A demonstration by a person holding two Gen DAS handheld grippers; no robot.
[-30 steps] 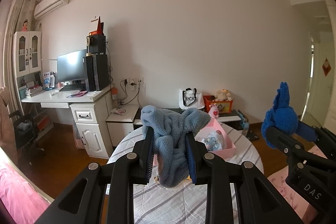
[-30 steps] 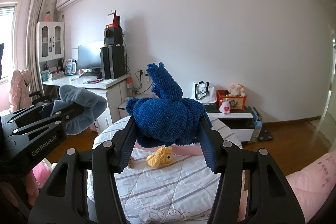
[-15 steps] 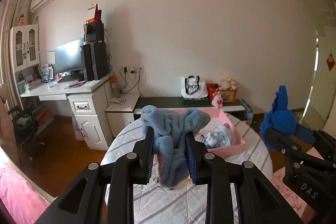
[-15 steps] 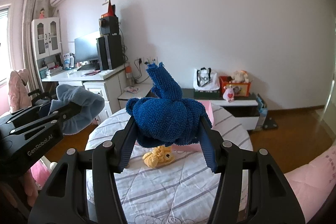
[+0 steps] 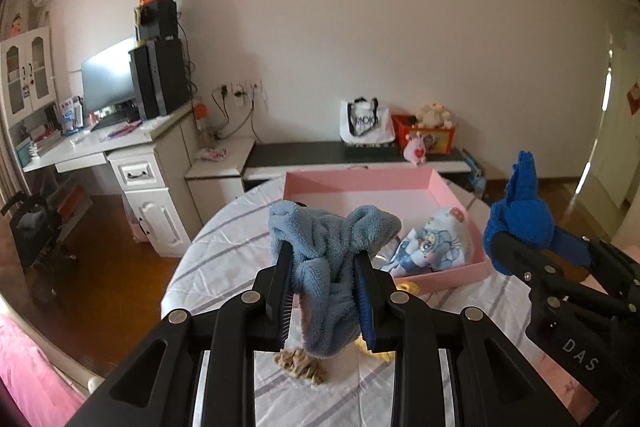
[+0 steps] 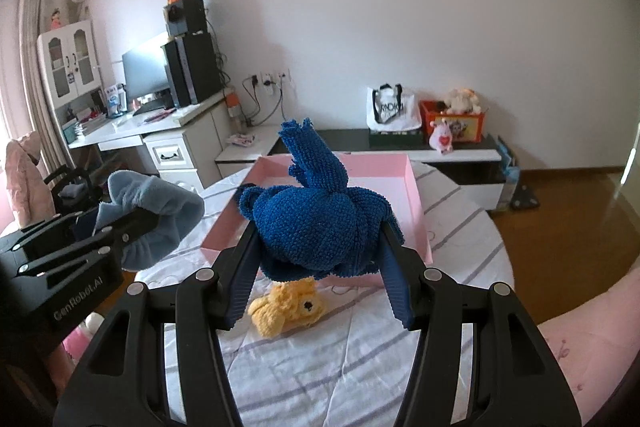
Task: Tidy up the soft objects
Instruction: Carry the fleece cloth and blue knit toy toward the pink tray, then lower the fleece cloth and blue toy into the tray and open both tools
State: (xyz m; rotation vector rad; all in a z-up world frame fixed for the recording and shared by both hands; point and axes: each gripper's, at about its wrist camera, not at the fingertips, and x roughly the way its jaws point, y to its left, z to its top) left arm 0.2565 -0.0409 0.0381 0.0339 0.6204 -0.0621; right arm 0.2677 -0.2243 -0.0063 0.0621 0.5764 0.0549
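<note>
1. Clamping a light blue fleece cloth (image 5: 326, 267) between the narrowed fingers of the left hand-held gripper (image 5: 323, 291), raised above the striped tabletop (image 5: 224, 251).
2. Pinching a dark blue knitted cloth (image 6: 320, 223) in the right hand-held gripper (image 6: 318, 263), jaws spread wider around the bundle, just in front of the pink tray (image 6: 416, 195).
3. Lying inside the tray, at its near right corner: a pale blue printed soft item (image 5: 434, 241).
4. Resting on the tabletop beneath the gripped cloths: a yellow plush toy (image 6: 286, 309) and a small brown plush piece (image 5: 300, 365).
</note>
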